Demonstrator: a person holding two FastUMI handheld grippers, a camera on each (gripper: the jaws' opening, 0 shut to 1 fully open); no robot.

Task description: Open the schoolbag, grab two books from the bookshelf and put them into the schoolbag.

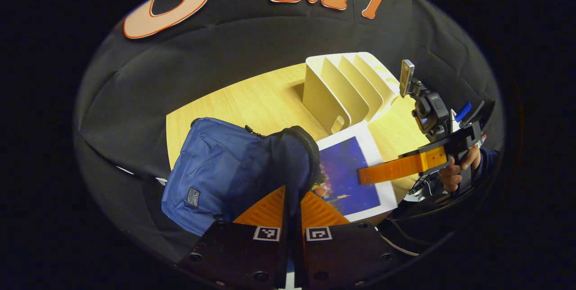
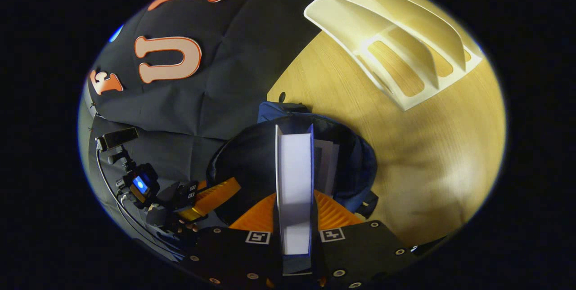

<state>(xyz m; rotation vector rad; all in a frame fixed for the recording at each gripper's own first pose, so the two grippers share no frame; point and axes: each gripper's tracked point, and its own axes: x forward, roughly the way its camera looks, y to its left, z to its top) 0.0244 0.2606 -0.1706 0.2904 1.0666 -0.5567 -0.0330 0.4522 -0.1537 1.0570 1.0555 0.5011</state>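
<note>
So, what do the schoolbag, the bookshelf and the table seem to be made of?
Schoolbag: woven blue fabric, matte, likely nylon or polyester; it folds softly and has a stitched label. Bookshelf: smooth cream dividers with rounded edges and a slight sheen, probably moulded plastic. Table: pale surface with straight grain lines, wood or a wood-look laminate; I cannot tell which.

Both views are dim with strong fisheye bending at the edges. Warm light glares on the table (image 2: 432,155) and the pale bookshelf (image 2: 396,33), with soft shadows
</note>
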